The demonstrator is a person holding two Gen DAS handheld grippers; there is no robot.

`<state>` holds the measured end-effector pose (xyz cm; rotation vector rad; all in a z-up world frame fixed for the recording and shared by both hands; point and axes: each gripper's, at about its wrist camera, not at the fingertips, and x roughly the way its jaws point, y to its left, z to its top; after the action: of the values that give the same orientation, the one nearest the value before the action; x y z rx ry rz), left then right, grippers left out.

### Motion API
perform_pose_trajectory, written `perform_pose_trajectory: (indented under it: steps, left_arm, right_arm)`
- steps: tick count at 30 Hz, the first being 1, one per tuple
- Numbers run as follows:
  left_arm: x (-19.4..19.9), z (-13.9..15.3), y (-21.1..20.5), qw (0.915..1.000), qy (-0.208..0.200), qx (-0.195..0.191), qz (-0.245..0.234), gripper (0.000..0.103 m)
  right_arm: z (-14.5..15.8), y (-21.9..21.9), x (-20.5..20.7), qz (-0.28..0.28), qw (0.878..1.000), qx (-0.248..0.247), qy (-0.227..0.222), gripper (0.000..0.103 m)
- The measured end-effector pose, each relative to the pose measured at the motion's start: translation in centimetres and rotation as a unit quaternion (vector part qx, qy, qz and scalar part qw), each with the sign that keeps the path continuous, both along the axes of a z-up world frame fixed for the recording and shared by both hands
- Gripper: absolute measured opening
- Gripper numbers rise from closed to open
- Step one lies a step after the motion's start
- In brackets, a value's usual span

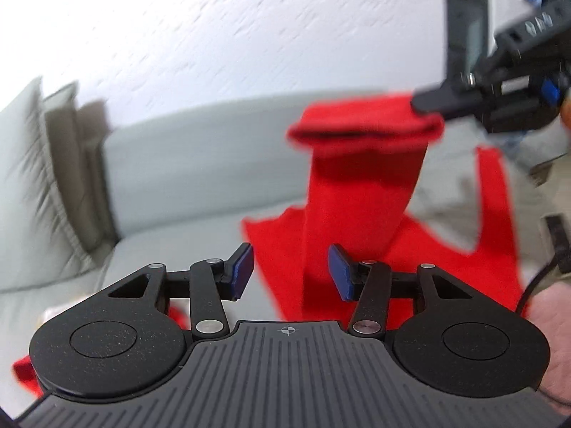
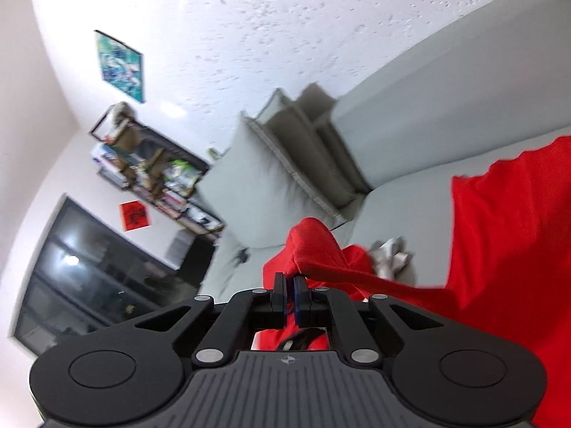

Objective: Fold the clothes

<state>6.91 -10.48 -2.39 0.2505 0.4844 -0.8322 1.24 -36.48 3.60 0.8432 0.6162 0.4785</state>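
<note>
A bright red garment (image 1: 360, 192) hangs lifted over a grey sofa (image 1: 200, 171). Its bunched top edge is pinched by my right gripper (image 1: 424, 103), which enters from the upper right. In the right wrist view that gripper (image 2: 289, 281) is shut on a fold of the red garment (image 2: 499, 232), and the cloth drapes off to the right. My left gripper (image 1: 291, 267) sits lower with its blue pads (image 1: 244, 271) wide apart. The hanging strip of cloth runs behind the gap, and neither pad presses on it. The lower part of the garment spreads over the sofa seat.
Grey and beige cushions (image 1: 35, 178) lean in the sofa's left corner. A crumpled white item (image 2: 390, 255) lies on the sofa seat (image 2: 410, 210). A cluttered shelf (image 2: 153, 167), a dark glass panel (image 2: 89, 267) and a picture (image 2: 121, 66) line the far walls. A hand (image 1: 549, 339) holds the left gripper.
</note>
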Motion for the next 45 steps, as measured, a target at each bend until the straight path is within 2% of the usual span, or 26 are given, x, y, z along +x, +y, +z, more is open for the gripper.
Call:
perform_pose_trajectory:
  steps: [1,5,9,13,16,19,22,28,33,35,37,40,41,42,44,45]
  left_arm:
    - [-0.3,0.5,-0.3,0.9998,-0.003,-0.014,-0.017,0.06]
    - [-0.3,0.8,-1.3,0.9981,0.0,-0.015,-0.06,0.06]
    - [-0.5,1.9,-2.7,0.9899,0.021,-0.036,-0.136,0.06]
    - [-1.1,2.7,-3.8,0.9829,0.008,-0.037,-0.18,0.054]
    - [-2.7,3.6,-4.4,0.98,-0.037,-0.026,-0.194,0.054]
    - [-4.2,4.1,-4.4,0.9776,-0.12,0.009,-0.173,0.054]
    - [-5.9,4.0,-3.9,0.969,-0.193,0.046,-0.148,0.055]
    - [-7.5,2.9,-3.6,0.9606,-0.245,0.055,-0.119,0.054]
    - [-7.5,1.9,-4.0,0.9577,-0.245,0.067,-0.136,0.035]
    - [-7.7,1.7,-4.1,0.9566,-0.245,0.073,-0.14,0.02]
    - [-7.5,1.6,-4.3,0.958,-0.235,0.077,-0.145,0.01]
    - [-7.5,1.9,-4.6,0.9634,-0.216,0.076,-0.139,0.009]
    - [-7.8,2.1,-4.7,0.9658,-0.209,0.075,-0.134,0.008]
    - [-7.2,2.3,-4.7,0.971,-0.197,0.073,-0.115,0.008]
    - [-5.7,3.1,-4.4,0.981,-0.164,0.071,-0.076,0.008]
    - [-5.3,3.4,-4.1,0.9837,-0.152,0.068,-0.067,0.008]
  right_arm:
    - [0.1,-0.2,-0.6,0.005,1.0,0.001,-0.003,0.006]
    - [0.4,-0.9,-2.9,0.03,0.999,0.01,-0.016,0.006]
    - [0.5,-1.4,-4.0,0.061,0.998,0.018,-0.03,0.007]
    - [0.9,-1.9,-4.9,0.073,0.996,0.022,-0.044,0.008]
    - [1.1,-2.5,-5.2,0.067,0.996,0.023,-0.045,0.008]
    - [1.3,-2.5,-5.3,0.066,0.997,0.013,-0.044,0.008]
    - [1.1,-2.5,-5.1,0.063,0.997,0.013,-0.038,0.009]
    - [0.3,-2.2,-4.1,0.054,0.998,0.025,-0.022,0.009]
    - [-0.2,-2.1,-3.4,0.048,0.998,0.031,-0.012,0.011]
    - [-0.3,-1.9,-3.2,0.047,0.998,0.031,-0.009,0.011]
    - [-0.5,-1.8,-3.1,0.046,0.998,0.035,-0.007,0.012]
    - [-0.9,-1.8,-2.9,0.035,0.998,0.045,0.0,0.015]
    - [-0.9,-1.8,-2.9,0.029,0.999,0.045,0.003,0.028]
    - [-1.0,-1.8,-2.9,0.021,0.999,0.044,0.007,0.057]
    - [-1.0,-1.8,-3.1,0.003,0.999,0.041,0.018,0.076]
    - [-1.1,-1.9,-3.2,-0.002,0.999,0.046,0.019,0.076]
